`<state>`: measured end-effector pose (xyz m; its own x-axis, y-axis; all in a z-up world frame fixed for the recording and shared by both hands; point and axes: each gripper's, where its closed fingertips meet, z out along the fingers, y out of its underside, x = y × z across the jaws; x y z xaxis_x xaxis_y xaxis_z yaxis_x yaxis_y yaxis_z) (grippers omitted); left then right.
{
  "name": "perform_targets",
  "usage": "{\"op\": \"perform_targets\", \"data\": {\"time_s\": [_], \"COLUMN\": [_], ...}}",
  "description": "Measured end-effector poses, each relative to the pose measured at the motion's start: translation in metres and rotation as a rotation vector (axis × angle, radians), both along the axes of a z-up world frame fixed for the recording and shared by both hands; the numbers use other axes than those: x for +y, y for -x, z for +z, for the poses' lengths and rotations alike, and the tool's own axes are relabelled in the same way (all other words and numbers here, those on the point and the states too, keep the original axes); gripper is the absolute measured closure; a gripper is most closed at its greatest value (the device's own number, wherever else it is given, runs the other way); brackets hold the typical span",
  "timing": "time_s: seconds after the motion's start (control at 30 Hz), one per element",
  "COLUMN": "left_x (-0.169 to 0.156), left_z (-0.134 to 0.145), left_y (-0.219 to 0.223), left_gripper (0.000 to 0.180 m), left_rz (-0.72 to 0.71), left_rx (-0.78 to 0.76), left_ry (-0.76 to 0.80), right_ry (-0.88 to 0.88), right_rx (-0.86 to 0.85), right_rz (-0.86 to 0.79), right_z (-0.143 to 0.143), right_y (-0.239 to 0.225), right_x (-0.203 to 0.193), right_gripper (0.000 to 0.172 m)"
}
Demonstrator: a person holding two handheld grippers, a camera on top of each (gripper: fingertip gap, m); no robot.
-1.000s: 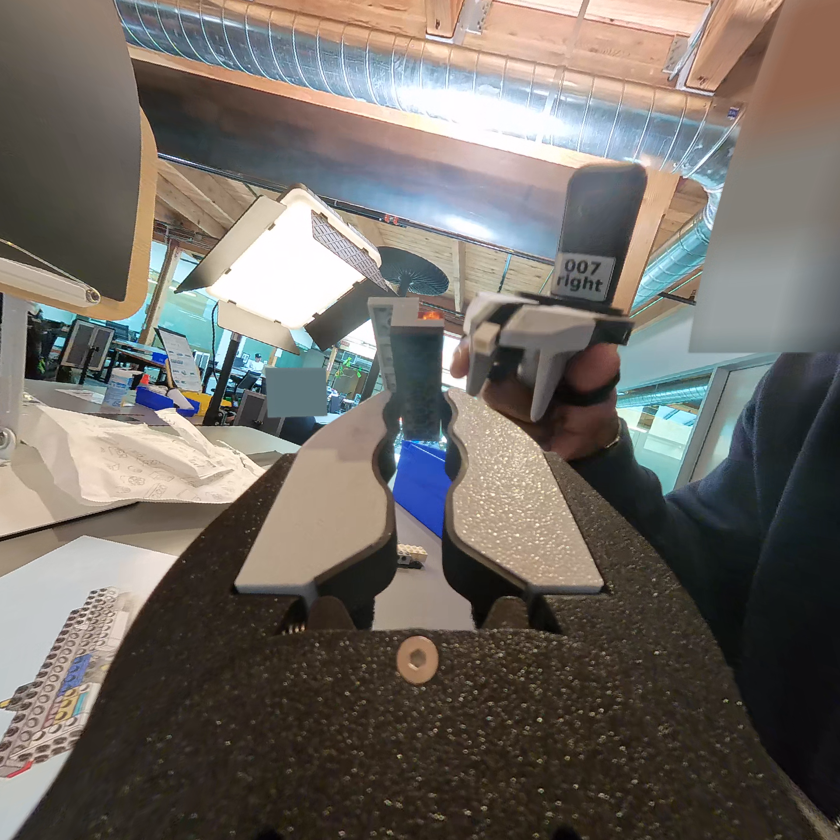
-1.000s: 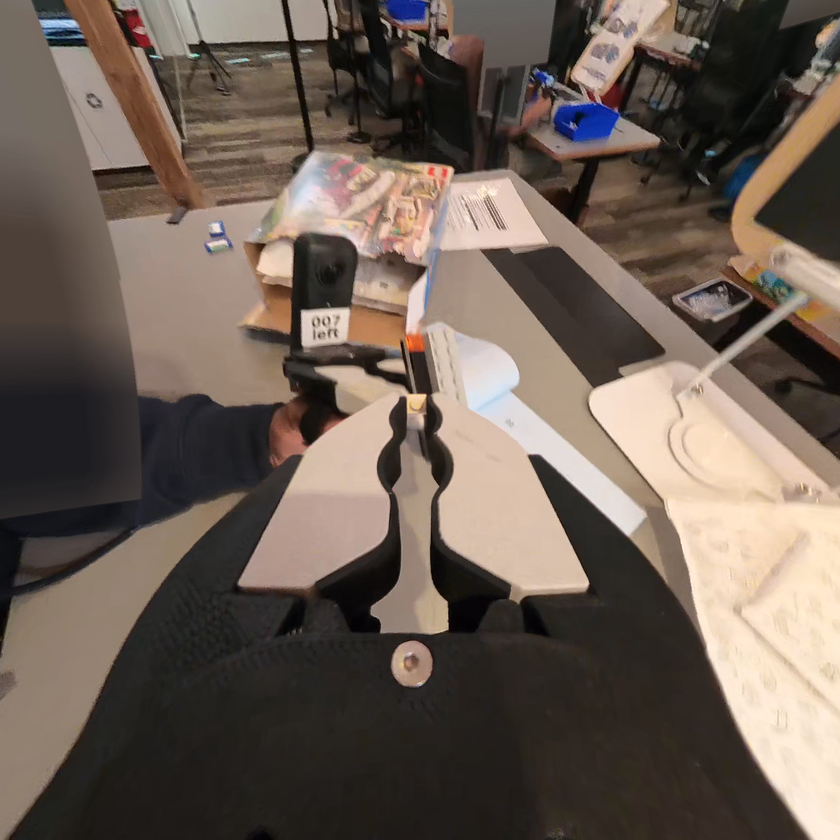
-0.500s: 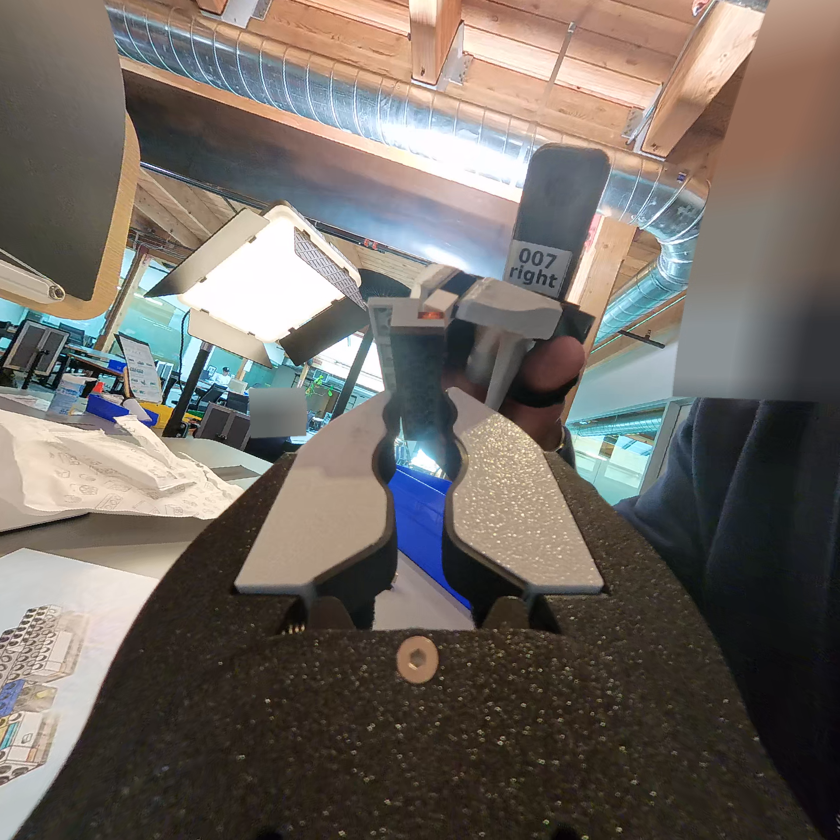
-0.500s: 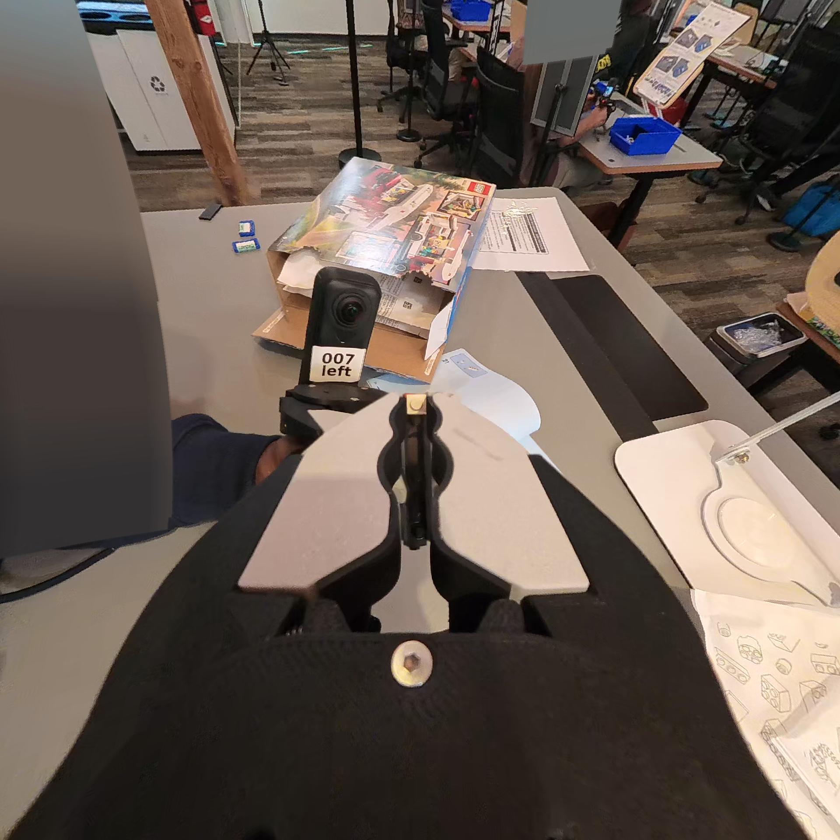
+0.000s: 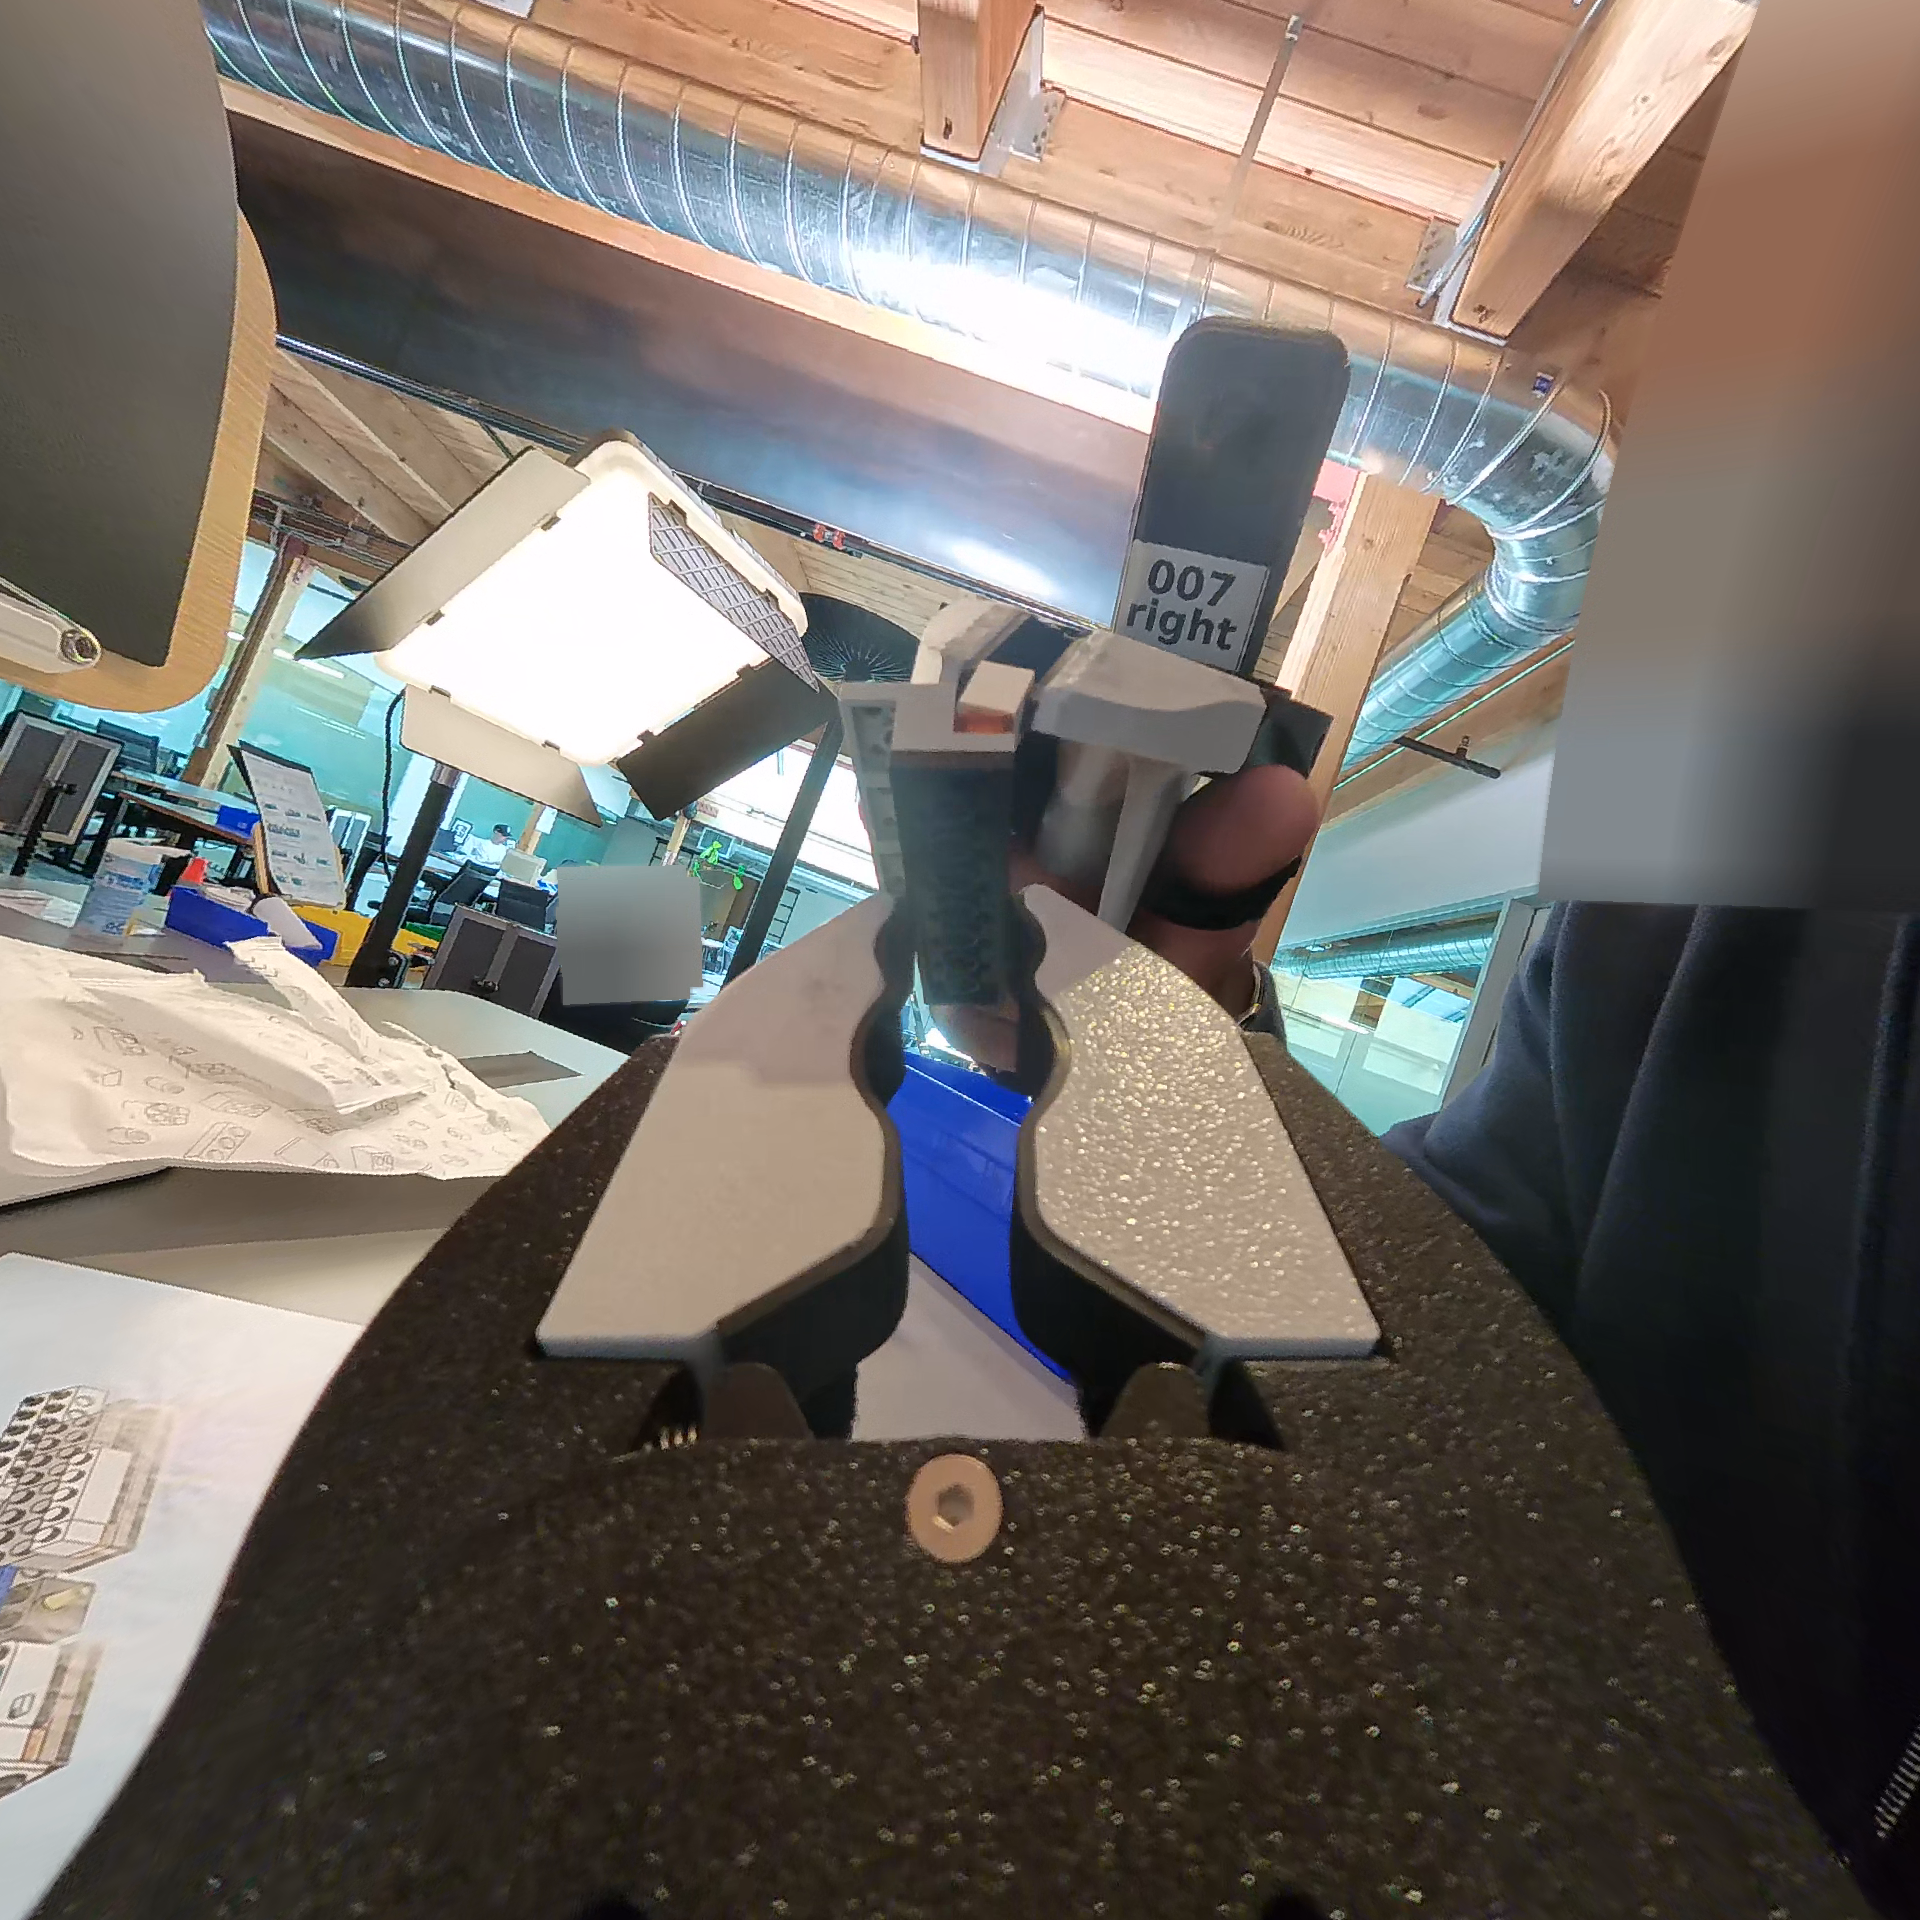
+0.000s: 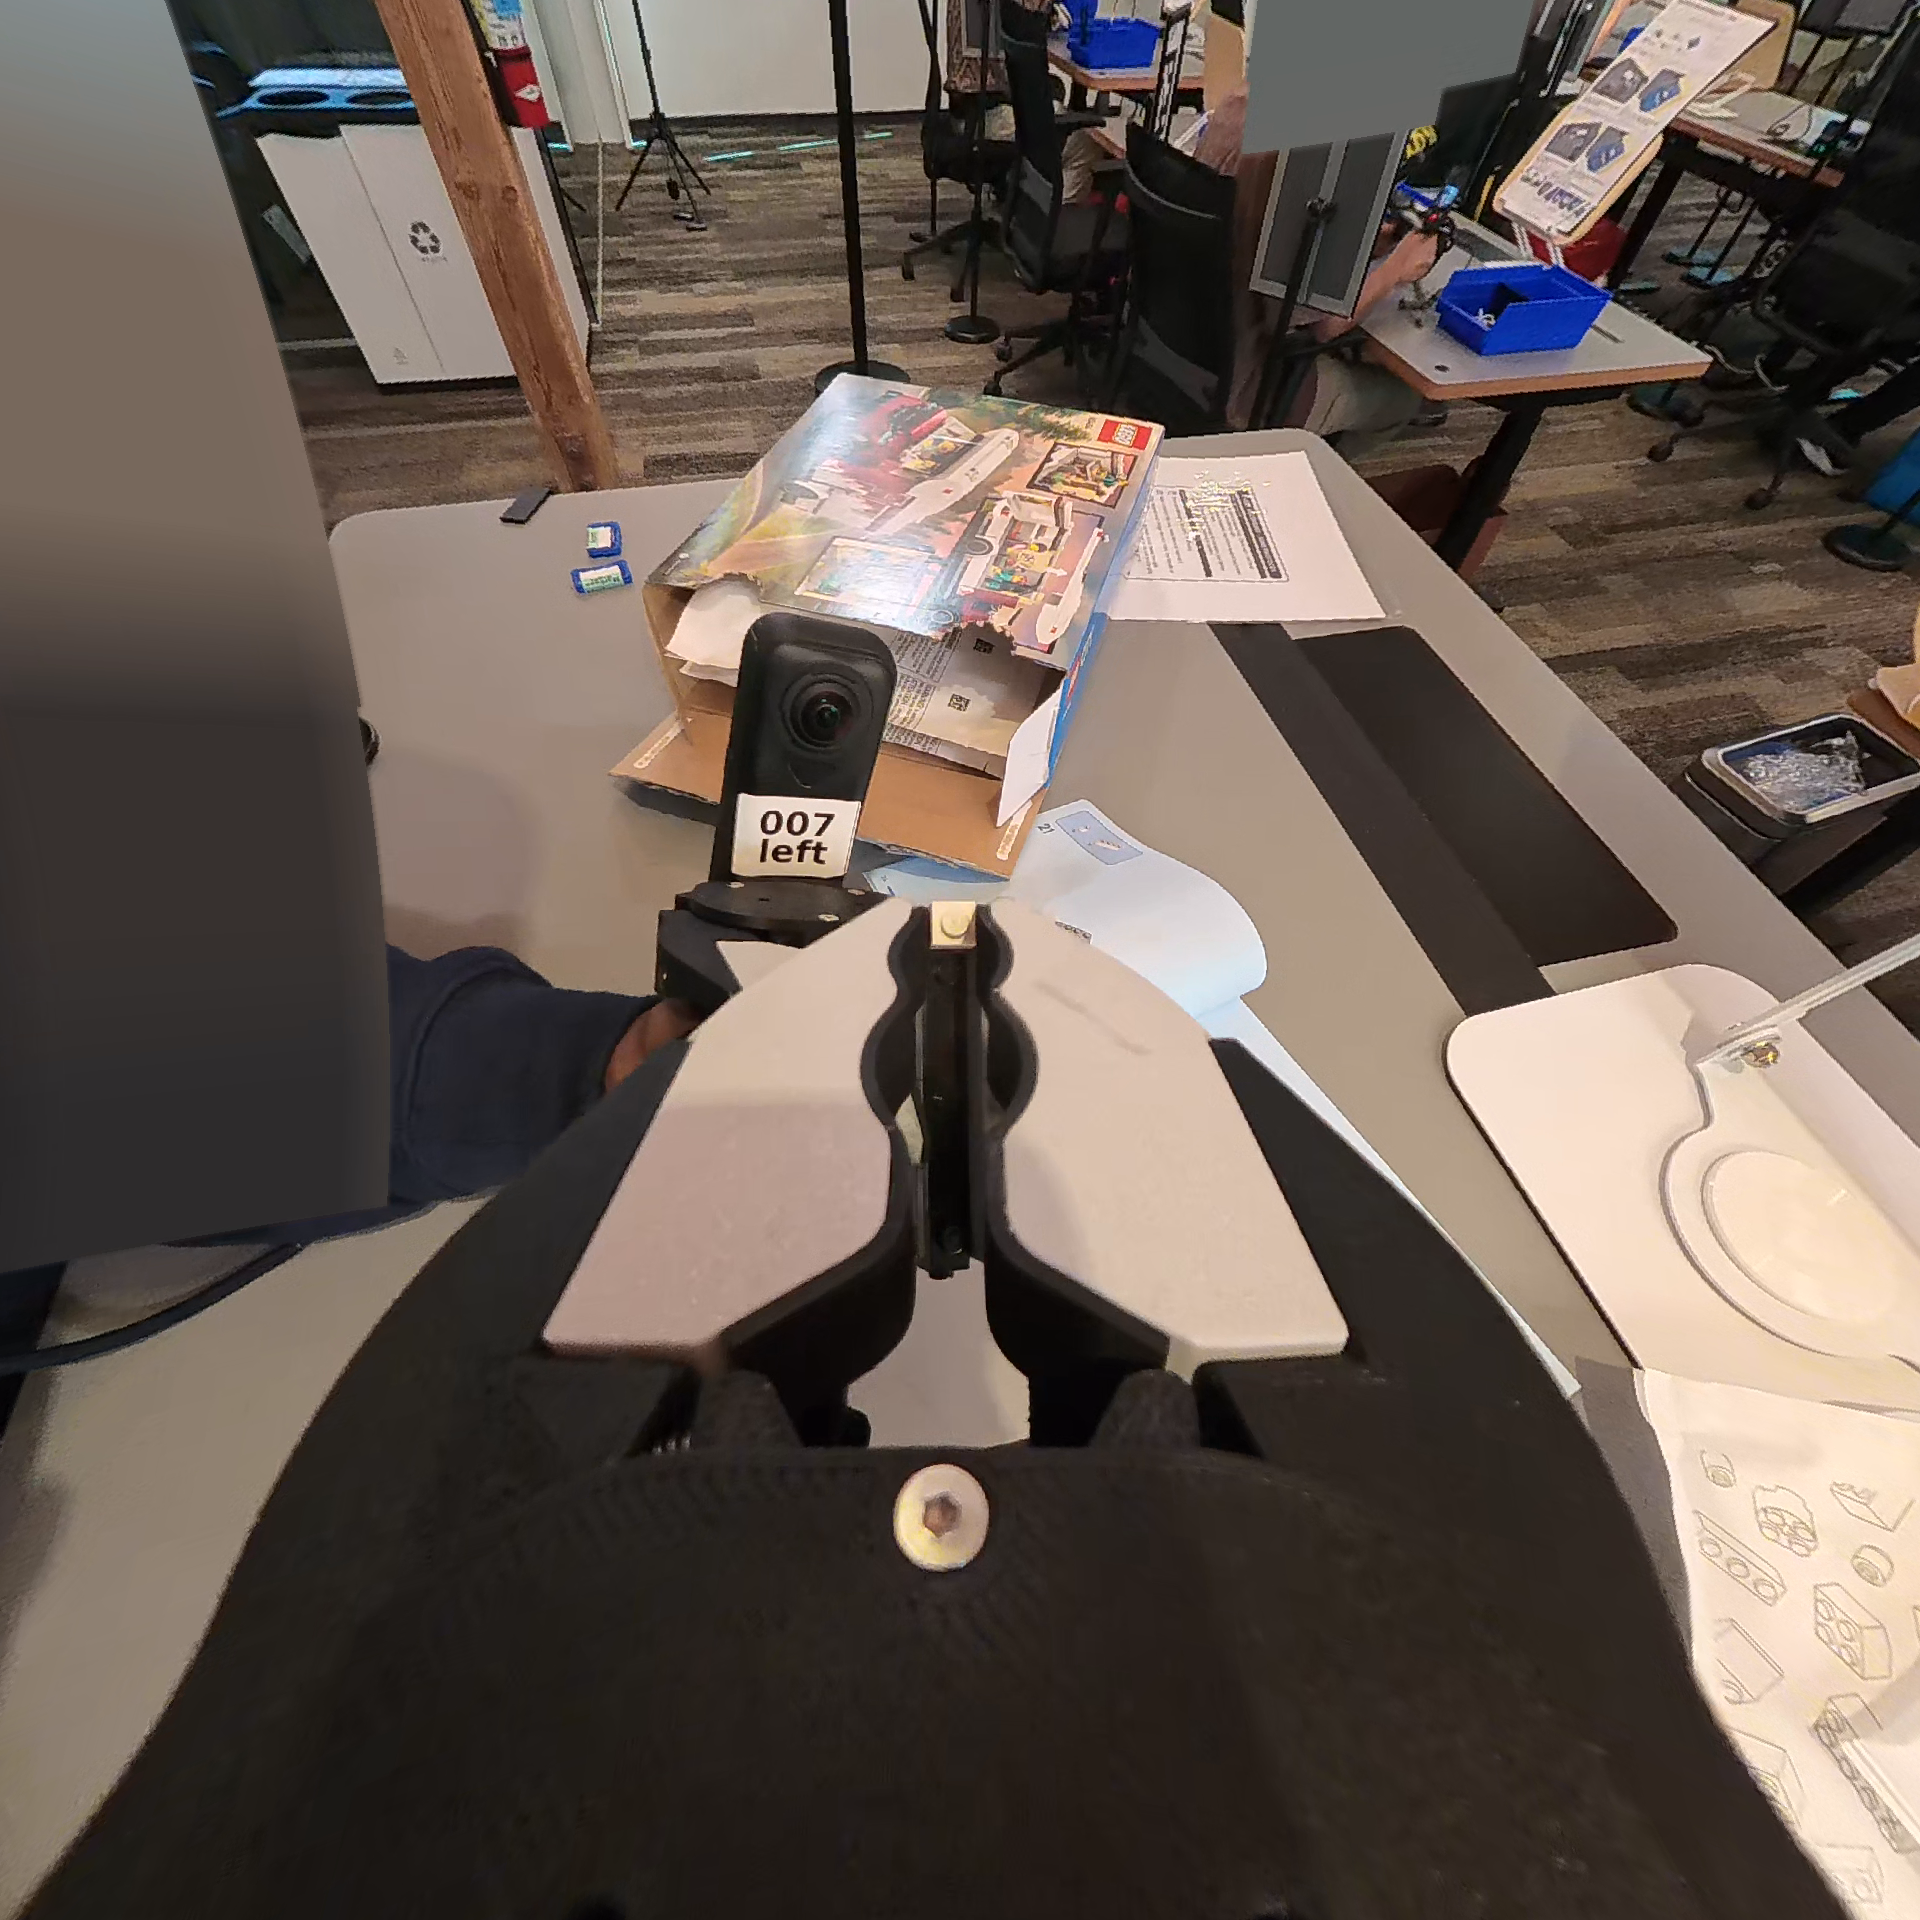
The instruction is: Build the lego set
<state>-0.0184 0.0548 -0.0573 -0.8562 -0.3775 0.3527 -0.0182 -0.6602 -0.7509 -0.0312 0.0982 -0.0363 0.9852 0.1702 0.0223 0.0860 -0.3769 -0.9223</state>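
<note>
Jaws of the left gripper clamp a dark brick assembly upright above the counter, while the right gripper, narrow, pinches a small tan brick right at its top, beside the torn box.

The left gripper points upward, its two fingers pressed on a dark, upright brick assembly; the right gripper hangs above it, angled down, its fingers nearly together on a small tan piece at their tips; a hand wraps the right gripper's handle; a dark sleeve trails behind the left gripper.
</note>
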Motion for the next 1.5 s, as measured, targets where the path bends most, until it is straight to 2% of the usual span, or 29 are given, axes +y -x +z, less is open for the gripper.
{"op": "perform_targets", "data": {"time_s": [0.6, 0.77, 0.97, 1.17, 1.3, 1.4, 1.5], "left_x": [0.001, 0.003, 0.009, 0.023, 0.027, 0.024, 0.020], "left_z": [0.001, 0.001, 0.000, -0.002, -0.001, 0.002, 0.005], "left_y": [0.000, -0.002, -0.007, -0.010, -0.009, -0.007, -0.005], "left_gripper": [0.164, 0.163, 0.163, 0.163, 0.163, 0.164, 0.164], "left_rz": [-0.027, -0.014, 0.008, 0.039, 0.030, 0.009, -0.015], "left_rx": [0.012, 0.020, 0.050, 0.071, 0.061, 0.038, 0.012], "left_ry": [0.044, 0.067, 0.137, 0.180, 0.203, 0.220, 0.229], "right_ry": [-0.005, -0.010, -0.005, -0.116, -0.149, -0.122, -0.120], "right_rx": [0.001, -0.028, -0.111, 0.021, 0.135, 0.126, 0.031], "right_rz": [-0.023, -0.056, -0.103, -0.278, -0.418, -0.359, -0.271], "right_z": [-0.002, 0.000, -0.004, 0.005, -0.009, -0.019, -0.011], "right_y": [-0.004, -0.006, -0.009, -0.052, -0.074, -0.057, -0.037], "right_x": [0.002, 0.003, 0.006, -0.015, -0.042, -0.045, -0.038], "right_gripper": [0.157, 0.150, 0.149, 0.150, 0.152, 0.152, 0.153]}}
